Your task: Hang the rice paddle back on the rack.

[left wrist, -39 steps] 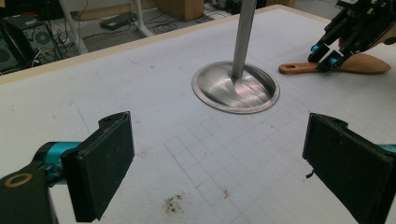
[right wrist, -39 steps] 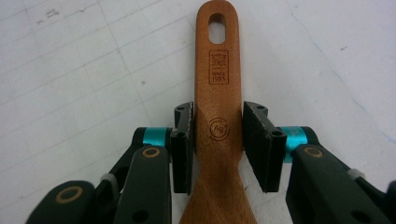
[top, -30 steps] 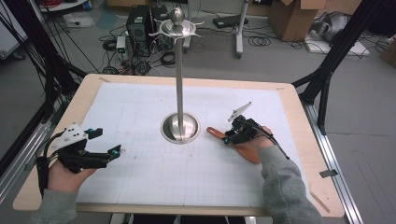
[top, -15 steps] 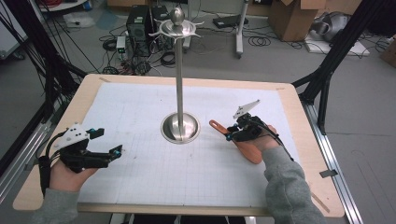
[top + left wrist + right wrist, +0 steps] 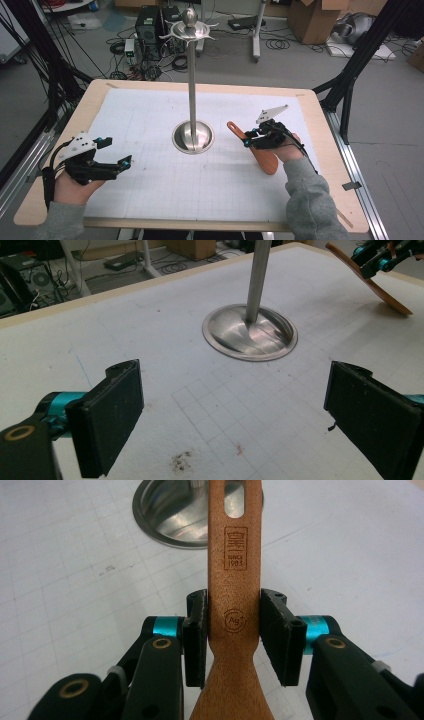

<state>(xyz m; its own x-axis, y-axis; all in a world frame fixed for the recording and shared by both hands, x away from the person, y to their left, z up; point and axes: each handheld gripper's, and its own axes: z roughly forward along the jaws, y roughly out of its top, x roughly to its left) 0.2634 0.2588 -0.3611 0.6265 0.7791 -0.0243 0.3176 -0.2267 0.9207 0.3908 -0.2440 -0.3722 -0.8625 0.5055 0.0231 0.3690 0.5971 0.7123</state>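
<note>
Right gripper [image 5: 233,630] clamps wooden spatula [image 5: 255,147] by its handle, just right of the stand's steel base [image 5: 193,136]. Left gripper [image 5: 232,410] gapes wide, empty, left of that base.

Wooden spatula [image 5: 257,148]: flat, reddish-brown, narrow handle widening toward broad blade. Oblong hanging slot near handle end, stamped maker's marks below it. Clamped at handle by edges, tilted: handle end raised toward steel stand base [image 5: 193,137], blade end low near white mat, right of stand.
</note>
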